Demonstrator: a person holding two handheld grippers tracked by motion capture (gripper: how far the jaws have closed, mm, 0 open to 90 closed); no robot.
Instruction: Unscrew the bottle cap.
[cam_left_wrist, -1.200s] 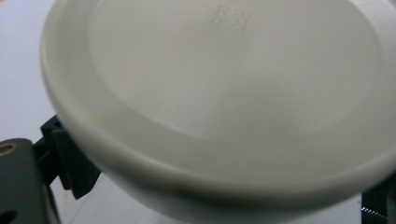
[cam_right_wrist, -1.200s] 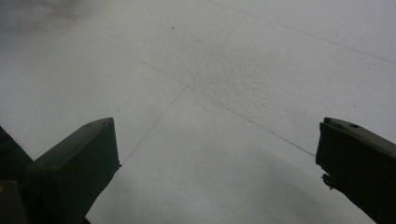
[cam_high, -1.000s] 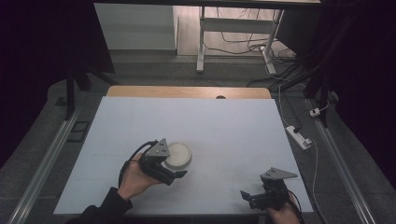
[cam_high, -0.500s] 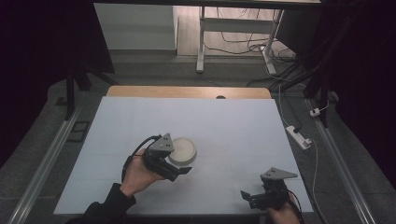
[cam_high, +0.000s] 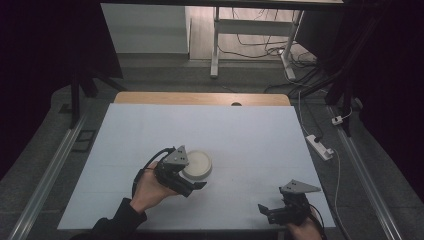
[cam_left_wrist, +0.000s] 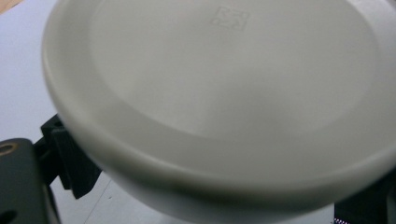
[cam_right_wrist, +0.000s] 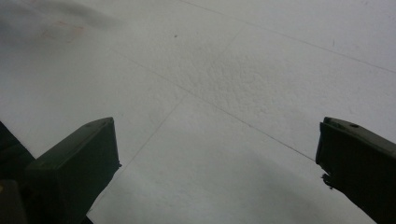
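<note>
From the high view, the left claw (cam_high: 186, 176) sits at the near-left middle of the white bench (cam_high: 250, 130), its jaws set around the near side of a round white bowl (cam_high: 197, 165), which lies upside down with its flat base facing up. The left hand (cam_high: 150, 189) grips the tool from behind, and the bowl seems to rest on or just above the bench; which of the two cannot be told from here. The right claw (cam_high: 274, 212) hangs over the near-right edge of the bench, well apart from the bowl, with nothing near it. In the left gripper view the bowl (cam_left_wrist: 219, 98) looms very close, its underside and thick rim turned toward the camera, a small square mark moulded into the base; one black jaw shows at the lower left against the rim and another dark bit at the lower right corner, so the claw looks closed on the bowl's edge. In the right gripper view the right claw (cam_right_wrist: 217, 172) has its two jaws spread wide with only bare bench (cam_right_wrist: 233, 70) between them, holding nothing. As a judgement, the bowl has been taken hold of and the work of turning or shifting it is under way; setting it down and letting go is what remains, and the right claw has had no part so far.
</note>
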